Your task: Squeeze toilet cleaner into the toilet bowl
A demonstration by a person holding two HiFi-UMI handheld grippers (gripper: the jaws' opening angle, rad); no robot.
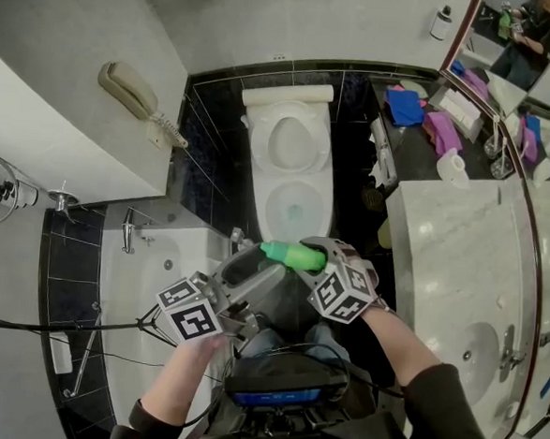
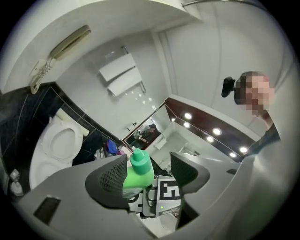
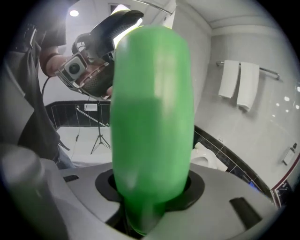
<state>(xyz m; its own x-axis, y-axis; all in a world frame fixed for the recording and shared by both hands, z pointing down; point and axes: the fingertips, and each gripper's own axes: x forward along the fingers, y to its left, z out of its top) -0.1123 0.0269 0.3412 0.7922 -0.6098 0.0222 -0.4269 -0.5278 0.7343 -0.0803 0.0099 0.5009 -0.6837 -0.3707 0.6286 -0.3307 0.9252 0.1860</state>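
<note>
The green toilet cleaner bottle (image 1: pixel 294 255) lies level in front of me, cap end to the left, below the white toilet (image 1: pixel 294 145), whose lid is up and bowl (image 1: pixel 294 209) open. My right gripper (image 1: pixel 308 257) is shut on the bottle's body, which fills the right gripper view (image 3: pixel 152 126). My left gripper (image 1: pixel 253 265) stands open at the cap end. In the left gripper view the green cap (image 2: pixel 139 161) sits between the pads, close against the left pad (image 2: pixel 114 176), with a gap to the right one.
A white bathtub (image 1: pixel 149 271) lies at the left, with a grab rail and a black cable across it. A marble vanity (image 1: pixel 460 255) with a sink (image 1: pixel 477 345) runs along the right. Folded cloths (image 1: pixel 405 106) sit on a dark counter. A wall phone (image 1: pixel 134 90) hangs upper left.
</note>
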